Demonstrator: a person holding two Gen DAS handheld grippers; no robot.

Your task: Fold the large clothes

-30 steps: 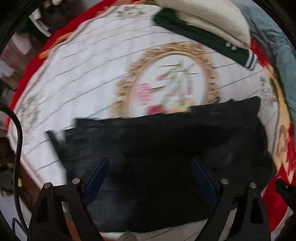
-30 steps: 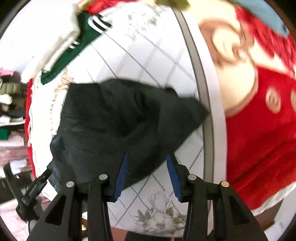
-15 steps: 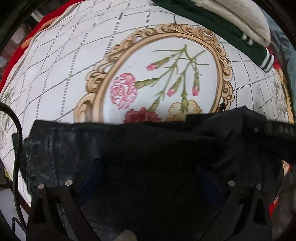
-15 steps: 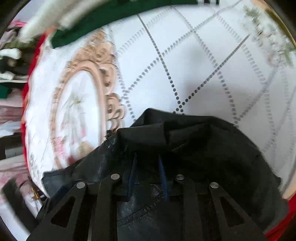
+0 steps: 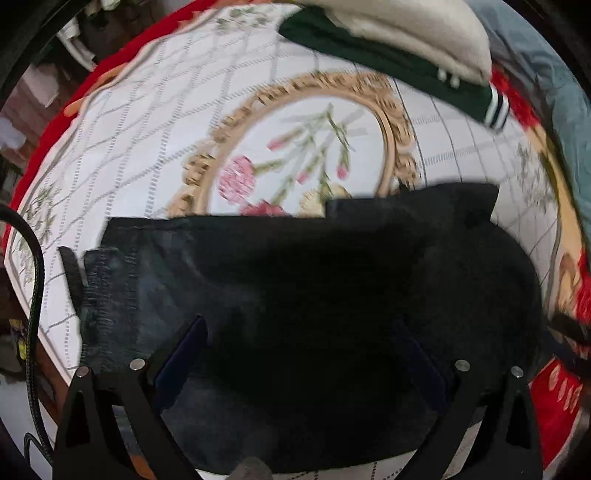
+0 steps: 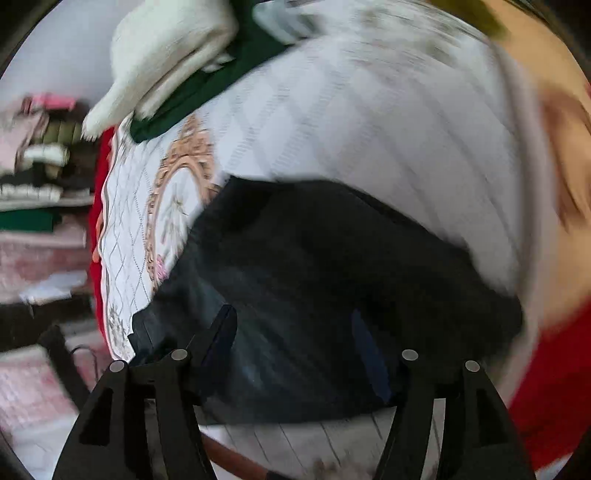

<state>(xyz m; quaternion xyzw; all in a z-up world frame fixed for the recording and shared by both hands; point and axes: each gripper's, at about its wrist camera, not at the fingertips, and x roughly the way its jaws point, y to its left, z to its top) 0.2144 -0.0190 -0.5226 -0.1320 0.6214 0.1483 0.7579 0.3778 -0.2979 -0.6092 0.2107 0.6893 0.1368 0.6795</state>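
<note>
**Black garment folded flat; both hand-held grippers wide, above it**

Nearest, left view: left hand-held gripper [image 5: 301, 354] spread wide, nothing between the fingers, poised over the near half of the black garment [image 5: 314, 295]. Probably held apart to clear the cloth or to reach for the next edge. Right view: right hand-held gripper [image 6: 295, 350] likewise wide and empty, over the same black garment [image 6: 332, 277]; heavy motion blur, contact with fabric not determinable.

Garment lying flat on the white floral cloth [image 5: 147, 147] covering the surface, near front edge. Roughly rectangular; long axis left to right across the left view. Far right corner raised as a doubled layer, so judged partly folded, at least one fold remaining. Small dark strap sticking out at left end.

Further back: gold oval frame with pink flowers [image 5: 295, 158] printed on cloth. Farthest: dark green garment [image 5: 388, 66] under cream garment [image 5: 406, 29], apparently set aside, well apart from work area.
</note>
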